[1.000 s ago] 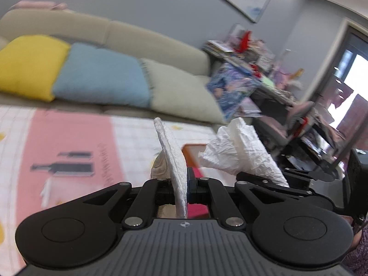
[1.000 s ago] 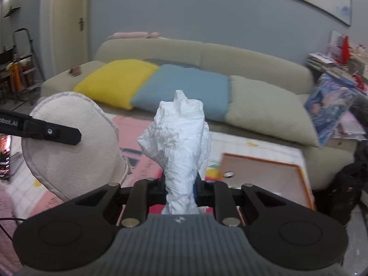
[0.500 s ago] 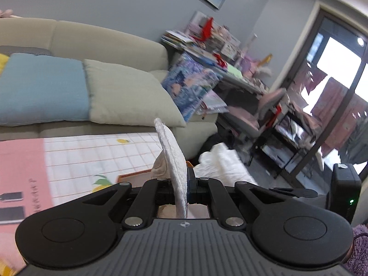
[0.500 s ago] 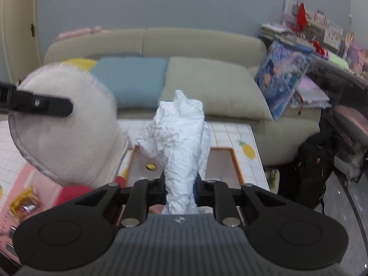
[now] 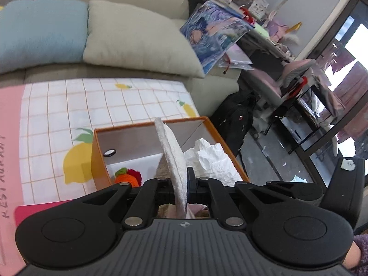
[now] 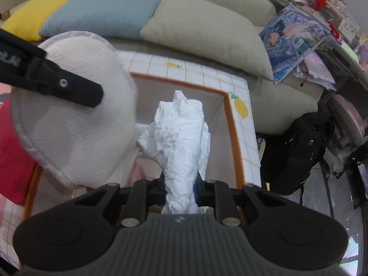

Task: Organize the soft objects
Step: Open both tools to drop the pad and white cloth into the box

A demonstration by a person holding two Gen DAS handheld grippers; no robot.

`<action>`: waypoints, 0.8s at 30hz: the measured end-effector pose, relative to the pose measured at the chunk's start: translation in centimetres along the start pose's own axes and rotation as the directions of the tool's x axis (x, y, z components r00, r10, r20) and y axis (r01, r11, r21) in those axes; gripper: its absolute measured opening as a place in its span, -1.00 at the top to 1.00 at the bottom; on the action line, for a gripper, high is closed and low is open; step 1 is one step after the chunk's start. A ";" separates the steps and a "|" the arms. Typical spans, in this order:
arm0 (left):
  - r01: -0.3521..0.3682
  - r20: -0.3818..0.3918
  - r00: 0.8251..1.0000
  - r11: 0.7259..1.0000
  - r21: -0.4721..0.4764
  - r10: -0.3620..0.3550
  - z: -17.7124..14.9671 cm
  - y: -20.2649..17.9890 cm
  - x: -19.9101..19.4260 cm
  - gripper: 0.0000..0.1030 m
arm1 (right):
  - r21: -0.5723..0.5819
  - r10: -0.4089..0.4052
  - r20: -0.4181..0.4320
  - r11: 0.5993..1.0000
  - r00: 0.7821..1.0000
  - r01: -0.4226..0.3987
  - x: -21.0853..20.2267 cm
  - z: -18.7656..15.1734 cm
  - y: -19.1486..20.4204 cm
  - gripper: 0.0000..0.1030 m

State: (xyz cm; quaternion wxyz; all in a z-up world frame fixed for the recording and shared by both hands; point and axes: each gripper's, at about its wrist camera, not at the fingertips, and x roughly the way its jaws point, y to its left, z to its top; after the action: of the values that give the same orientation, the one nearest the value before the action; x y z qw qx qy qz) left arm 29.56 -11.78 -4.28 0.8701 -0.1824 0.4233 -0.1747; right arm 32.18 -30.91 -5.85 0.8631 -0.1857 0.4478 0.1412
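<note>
My left gripper is shut on a flat cream fabric pad, seen edge-on; the pad's broad face shows in the right wrist view. My right gripper is shut on a crumpled white tissue, which also shows in the left wrist view. Both hang over an orange-rimmed box with grey inner walls, also visible in the right wrist view. A knitted orange and red soft toy lies inside the box.
The box sits on a tiled lemon-print tablecloth next to a pink mat. A sofa with blue and beige cushions runs behind. A black backpack and cluttered desk stand at the right.
Both grippers have tilted down and moved toward the orange box, which now lies directly beneath the pad and the tissue. Both grips are unchanged.
</note>
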 end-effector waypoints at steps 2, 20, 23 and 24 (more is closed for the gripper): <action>-0.014 -0.019 1.000 1.000 -0.014 0.014 0.2 0.1 0.8 0.90 | -0.005 -0.002 -0.018 1.000 1.000 0.002 0.6 0.1 0.1 0.65; -0.084 -0.040 0.996 0.996 0.037 0.086 0.5 -0.1 -1.9 -0.56 | -0.031 -0.042 -0.030 0.999 0.999 0.041 0.0 0.3 0.3 -0.27; -0.099 -0.007 0.995 0.993 0.062 0.100 1.0 -0.6 -3.5 -0.68 | -0.033 -0.058 0.011 0.998 0.998 0.058 -1.7 0.3 0.5 -0.43; -0.106 0.003 0.994 0.992 0.075 0.106 1.2 -0.8 -4.0 -0.68 | -0.034 -0.059 0.017 0.998 0.998 0.060 -2.2 0.3 0.5 -0.43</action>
State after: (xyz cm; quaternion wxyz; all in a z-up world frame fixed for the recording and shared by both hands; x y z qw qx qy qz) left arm 28.05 -10.46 -0.56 0.8842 -0.1268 0.4260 -0.1439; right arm 30.93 -30.46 -3.99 0.8673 -0.2125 0.4326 0.1245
